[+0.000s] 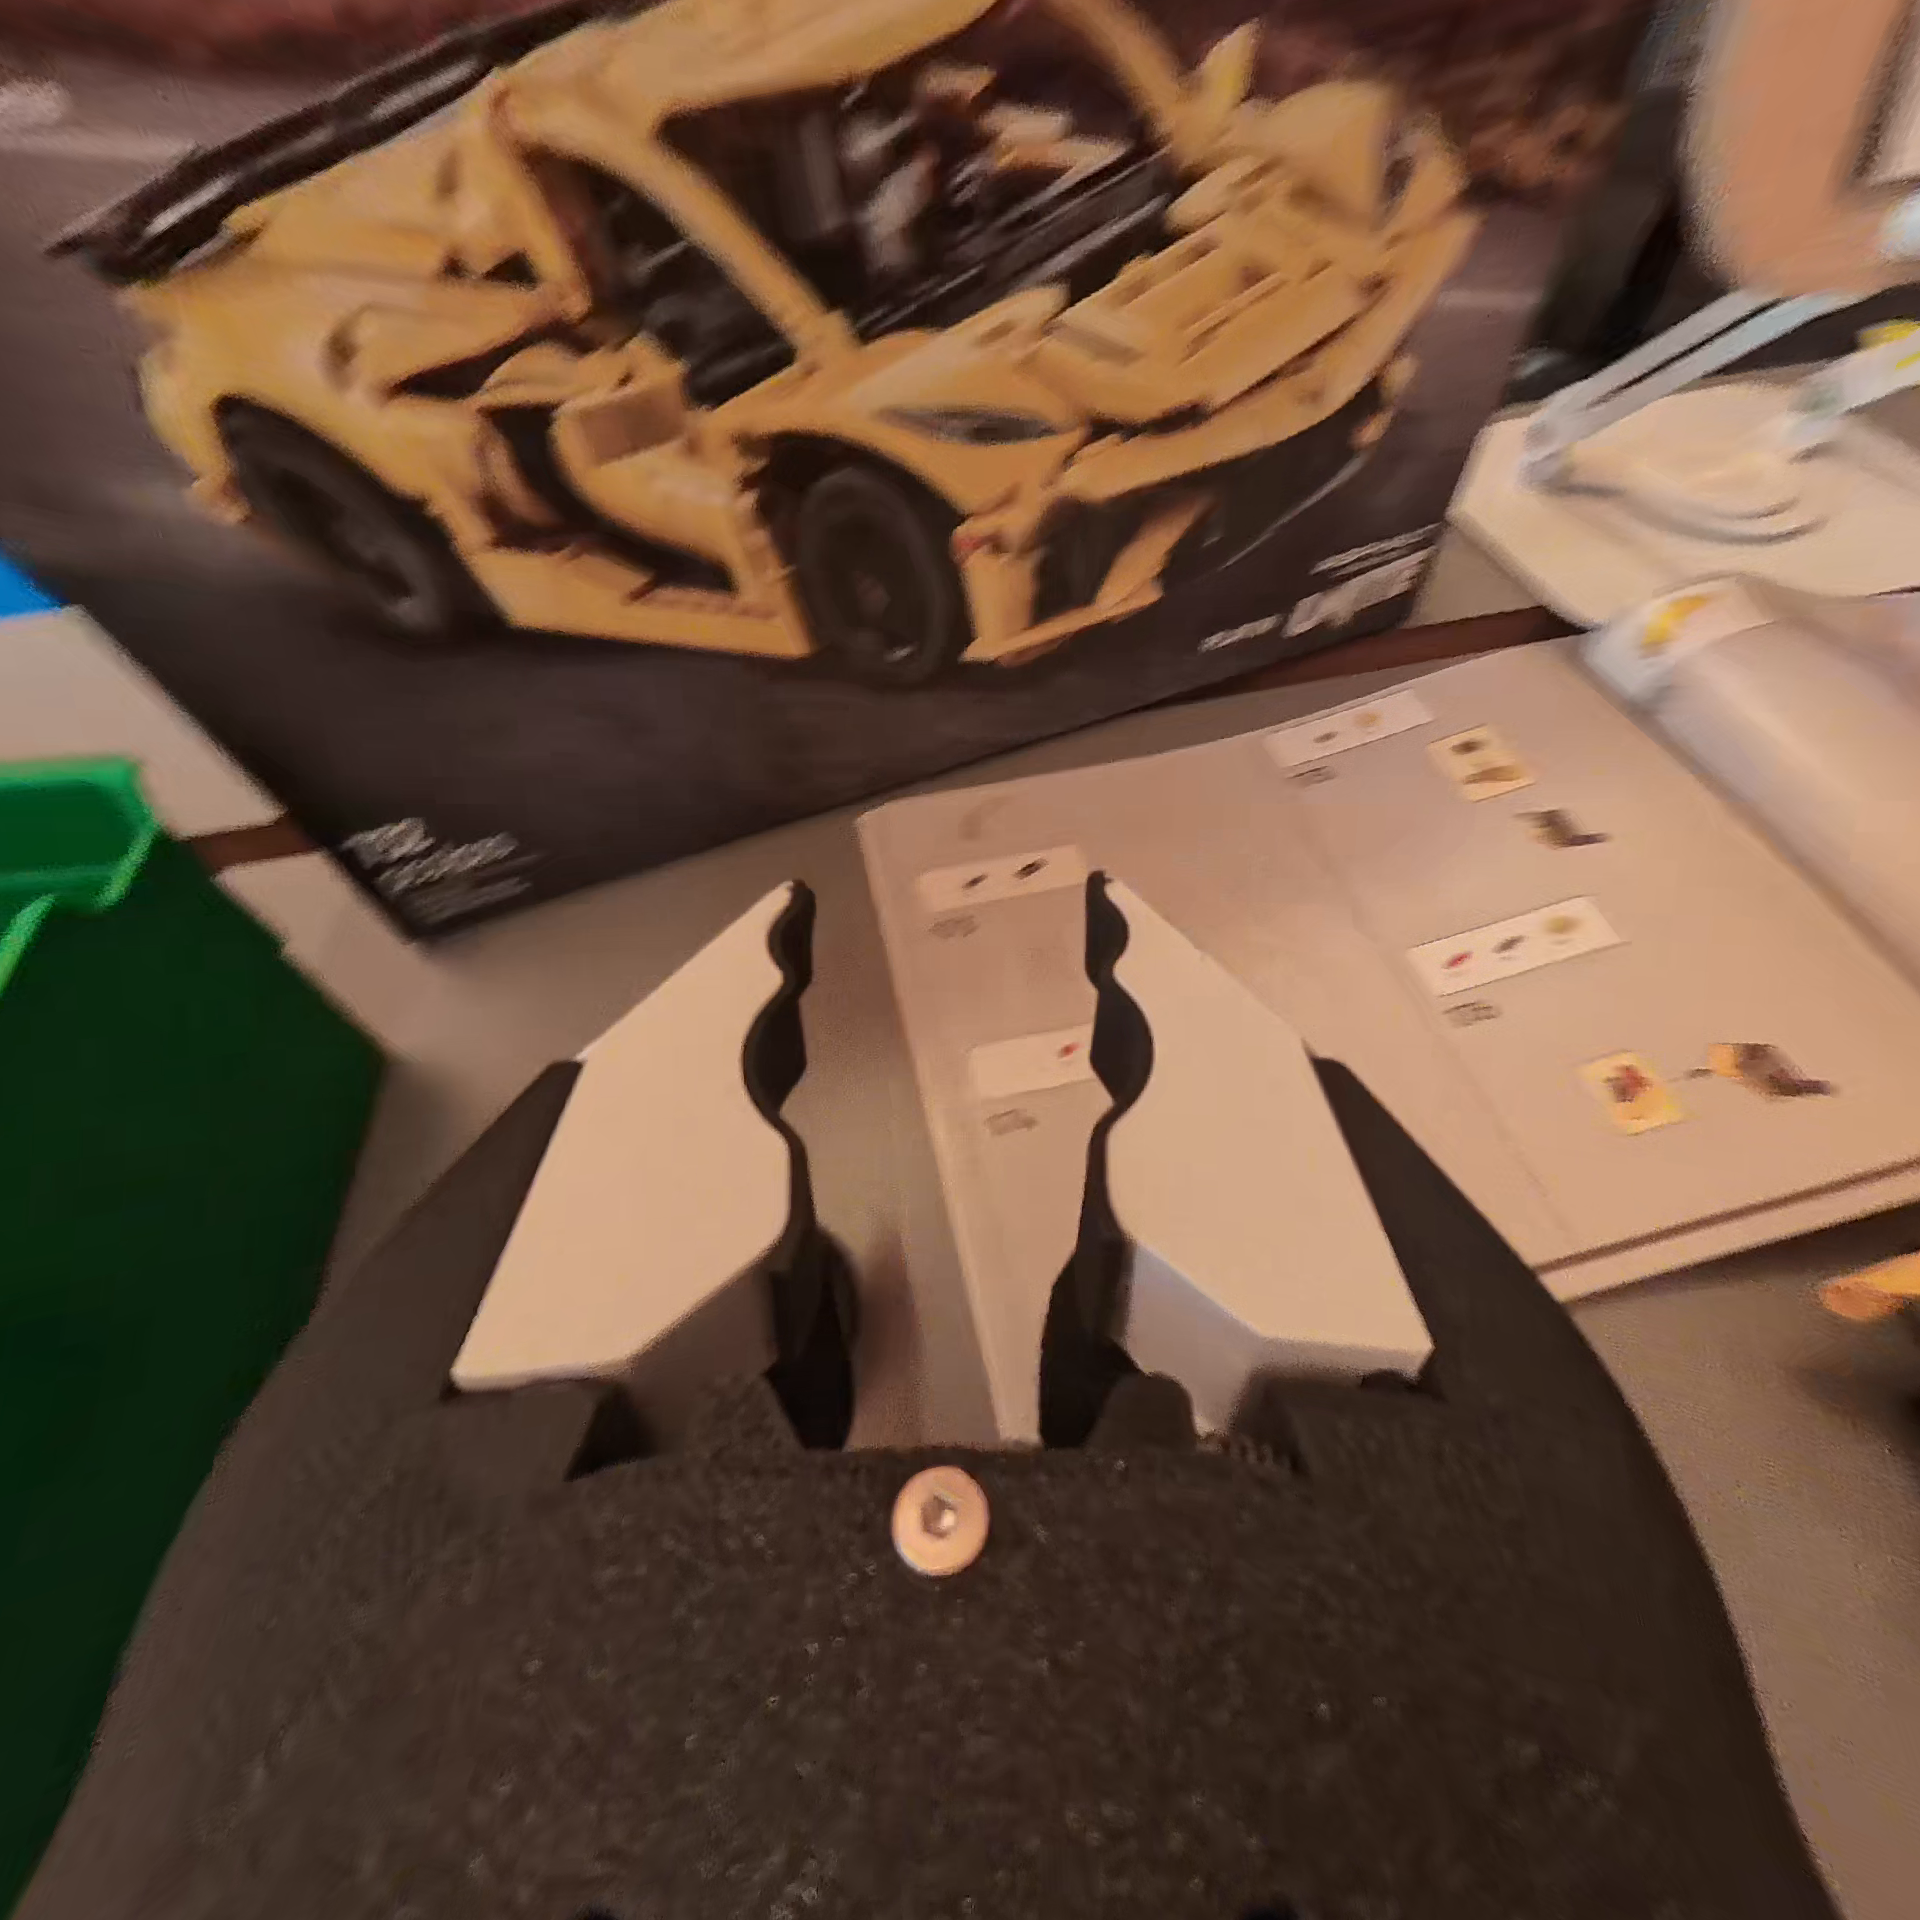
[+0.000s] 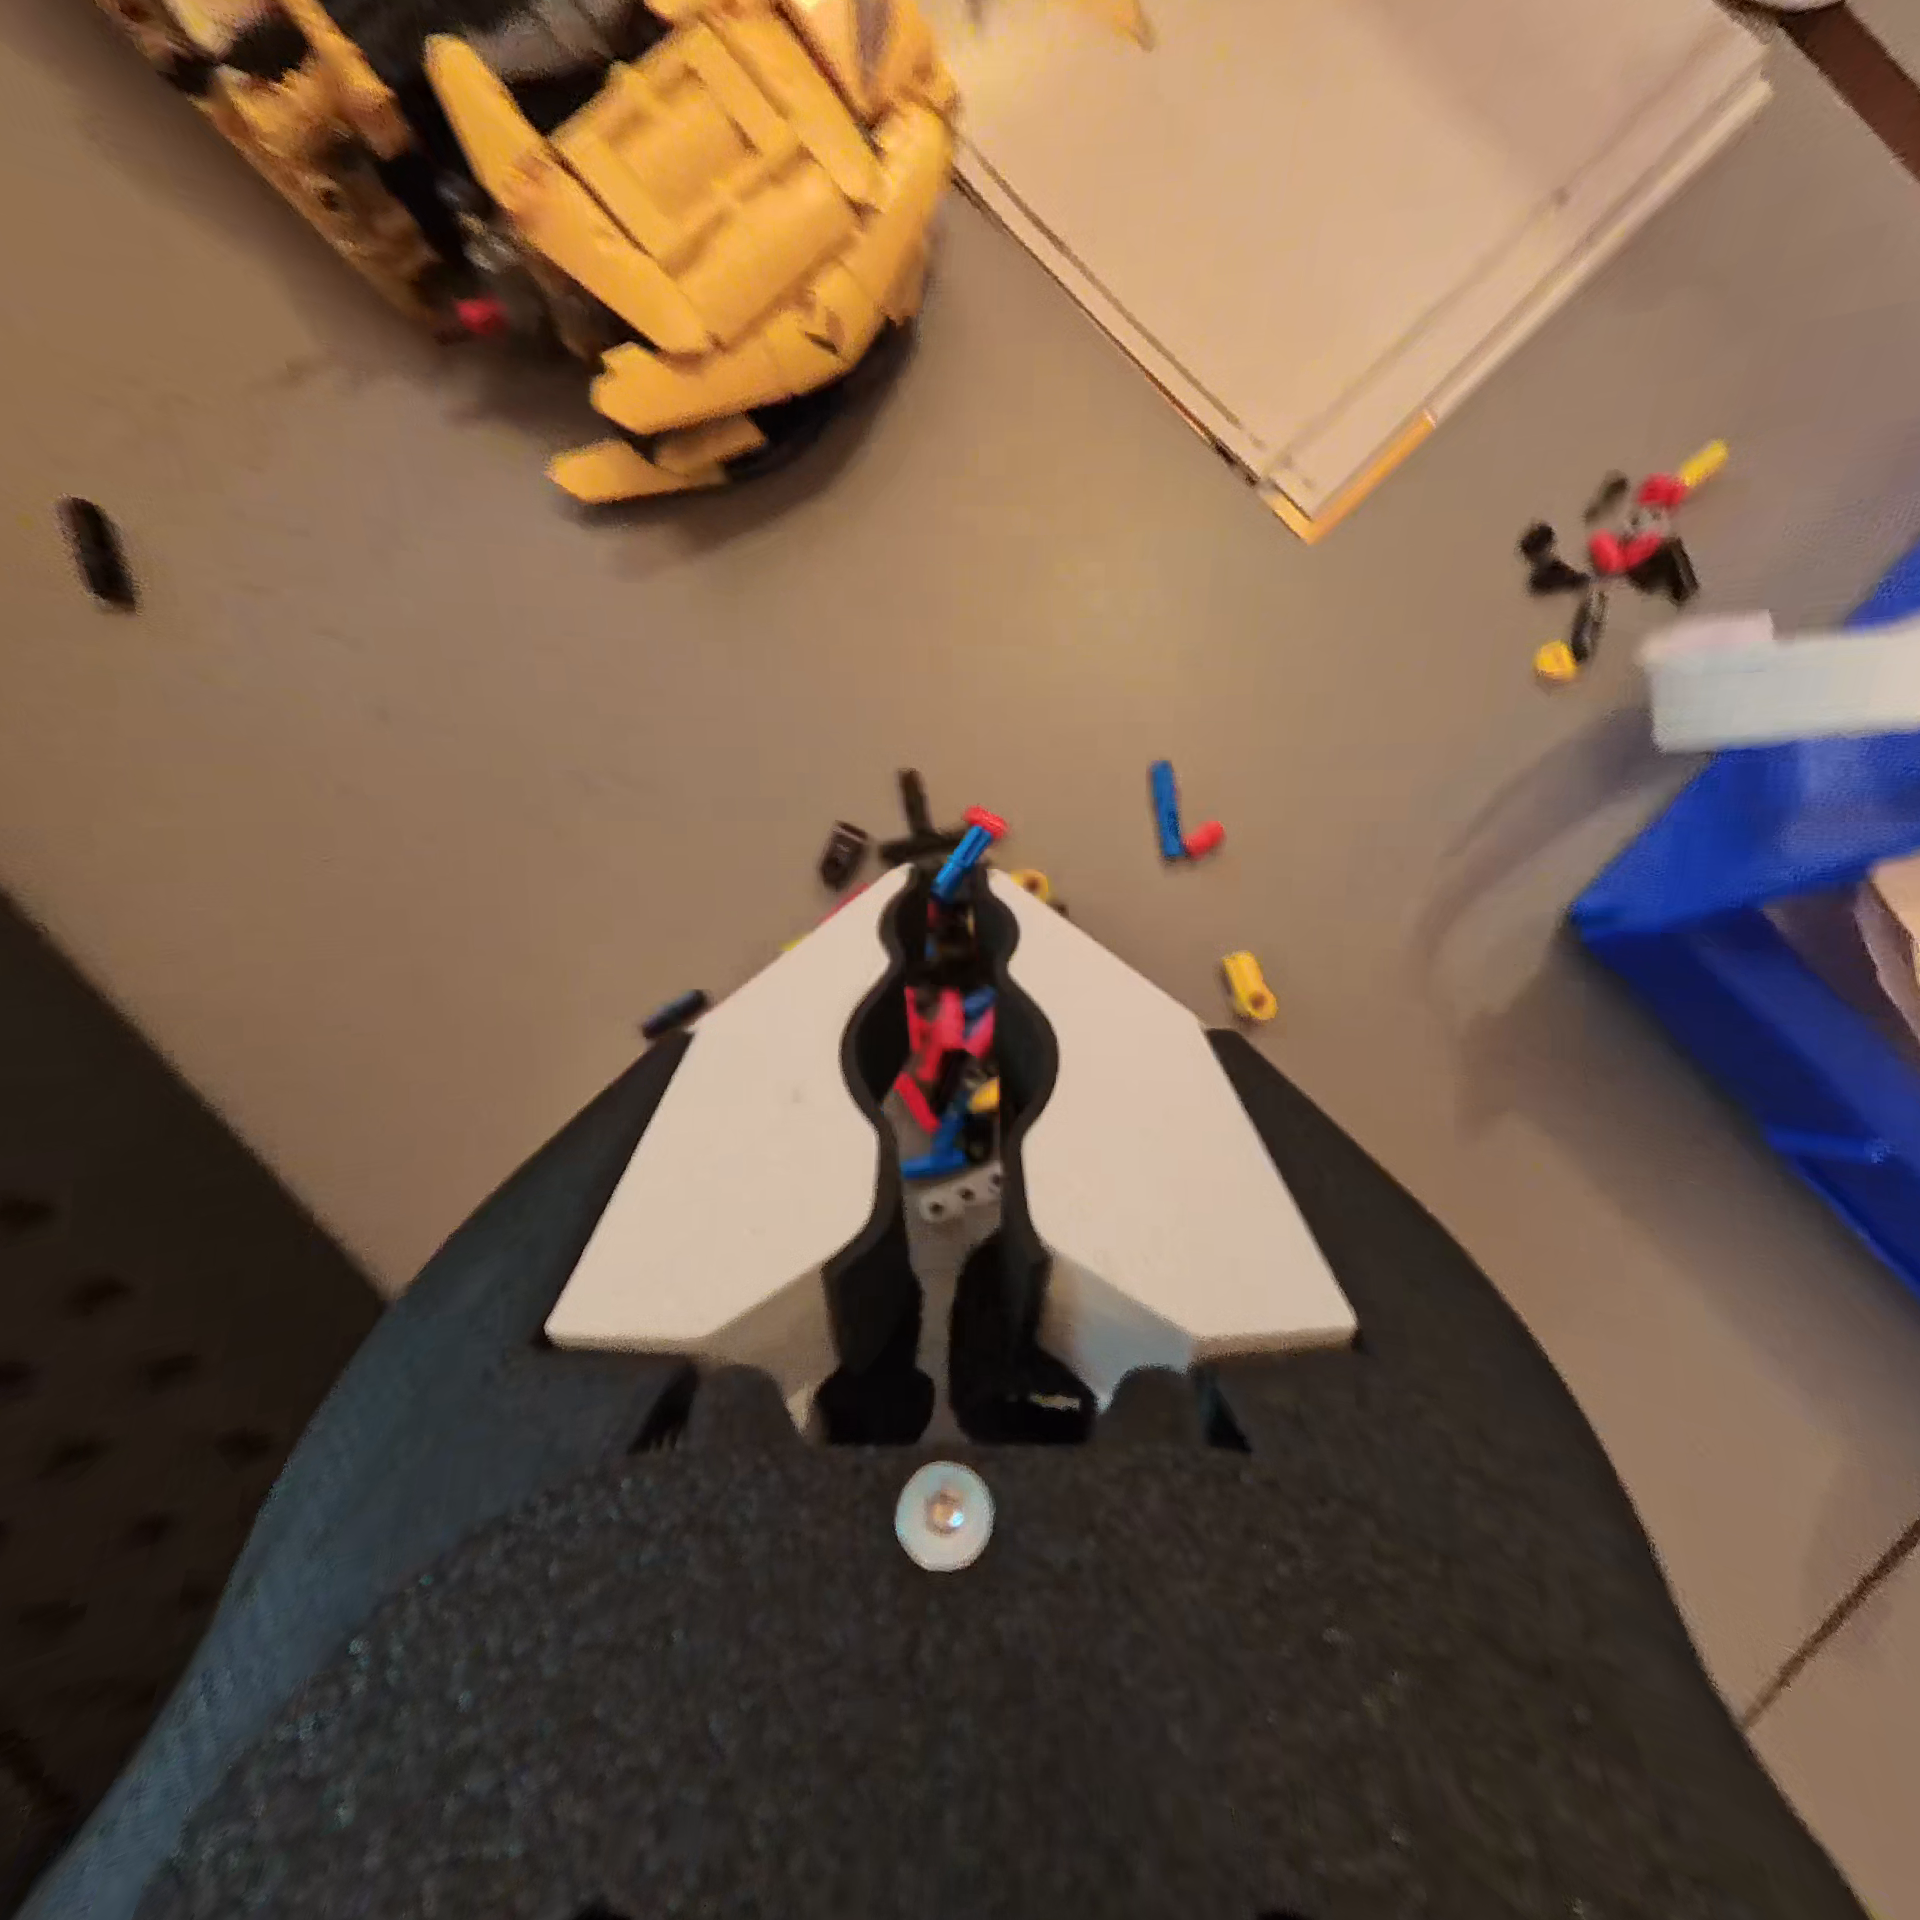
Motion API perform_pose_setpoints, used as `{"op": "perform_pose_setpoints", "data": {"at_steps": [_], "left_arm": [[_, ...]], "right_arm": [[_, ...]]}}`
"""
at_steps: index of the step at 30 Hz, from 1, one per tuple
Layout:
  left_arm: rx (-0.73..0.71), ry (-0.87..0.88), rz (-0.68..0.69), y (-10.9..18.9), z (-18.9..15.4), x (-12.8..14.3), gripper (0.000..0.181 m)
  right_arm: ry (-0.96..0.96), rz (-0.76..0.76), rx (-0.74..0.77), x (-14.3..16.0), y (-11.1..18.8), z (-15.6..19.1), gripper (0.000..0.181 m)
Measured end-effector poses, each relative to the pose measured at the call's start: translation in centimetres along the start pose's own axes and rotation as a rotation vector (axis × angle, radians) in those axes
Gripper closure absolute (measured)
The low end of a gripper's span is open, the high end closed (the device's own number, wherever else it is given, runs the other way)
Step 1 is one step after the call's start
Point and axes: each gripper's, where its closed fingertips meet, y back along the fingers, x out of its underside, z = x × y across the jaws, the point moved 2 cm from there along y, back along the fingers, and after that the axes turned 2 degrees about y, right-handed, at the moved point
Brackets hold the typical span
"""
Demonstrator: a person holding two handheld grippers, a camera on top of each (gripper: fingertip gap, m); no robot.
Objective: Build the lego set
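Nearest the right wrist camera, the right gripper point(image 2: 948, 883) points down at the table point(image 2: 520, 831), its jaws nearly together and pinching a small blue pin point(image 2: 958, 860) at the tips. Its white fingers point(image 2: 748, 1143) cover most of a heap of red, blue, black and yellow pieces point(image 2: 951, 1049), seen only through the narrow slot between them. More loose pieces lie scattered just beyond, with a second cluster point(image 2: 1610, 551) farther right. A blue bin point(image 2: 1745, 935) is cut off at the right edge, with a blurred white shape in front of it that cannot be identified. Farther off stands the partly built yellow car model point(image 2: 717, 239), smeared by motion and cropped at the top, beside the corner of the instruction booklet point(image 2: 1351, 260).

In the left wrist view, the left gripper point(image 1: 948, 904) hangs with its jaws spread and nothing between them. A green bin point(image 1: 156, 1091) is cut off on the left. Beyond the fingertips lies the open booklet point(image 1: 1299, 987), its diagrams too blurred to follow. Farthest stands the set's box point(image 1: 727, 416), picturing a yellow car, also blurred.
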Motion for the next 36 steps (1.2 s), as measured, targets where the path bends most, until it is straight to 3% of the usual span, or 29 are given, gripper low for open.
{"op": "perform_pose_setpoints", "data": {"at_steps": [5, 11, 14, 17, 21, 24, 27, 31, 36], "left_arm": [[-0.059, 0.143, 0.010, 0.6, 2.8, 0.7, 0.131], [-0.013, 0.283, -0.013, 1.0, 3.2, 0.6, 0.131], [-0.006, 0.284, -0.014, 0.9, 3.1, 0.6, 0.131], [0.020, 0.284, -0.005, 0.8, 2.5, 0.5, 0.131], [0.039, 0.260, 0.004, 0.5, 1.7, 0.5, 0.131], [0.056, 0.246, 0.009, 0.3, 1.1, 0.6, 0.131], [0.056, 0.236, 0.010, 0.3, 1.0, 0.5, 0.131], [0.060, 0.240, 0.013, 0.3, 1.0, 0.6, 0.131], [0.070, 0.236, 0.020, 0.2, 0.8, 0.7, 0.131]], "right_arm": [[0.096, 0.006, -0.055, -2.1, -1.0, 3.9, 0.175], [0.082, 0.008, -0.079, -2.6, -1.4, 4.2, 0.175], [0.050, 0.056, 0.004, -0.7, -0.8, 1.7, 0.175], [-0.059, 0.140, 0.079, 3.1, -0.3, -1.7, 0.175], [-0.193, 0.143, 0.084, 5.7, 0.0, -3.6, 0.175], [-0.178, 0.119, 0.062, 5.4, -0.2, -2.8, 0.175], [-0.135, 0.056, -0.065, 2.8, -0.9, 0.3, 0.175], [0.005, -0.057, -0.379, -2.6, -3.0, 10.0, 0.175], [0.061, -0.190, -0.494, -6.9, -5.9, 18.8, 0.175]]}}
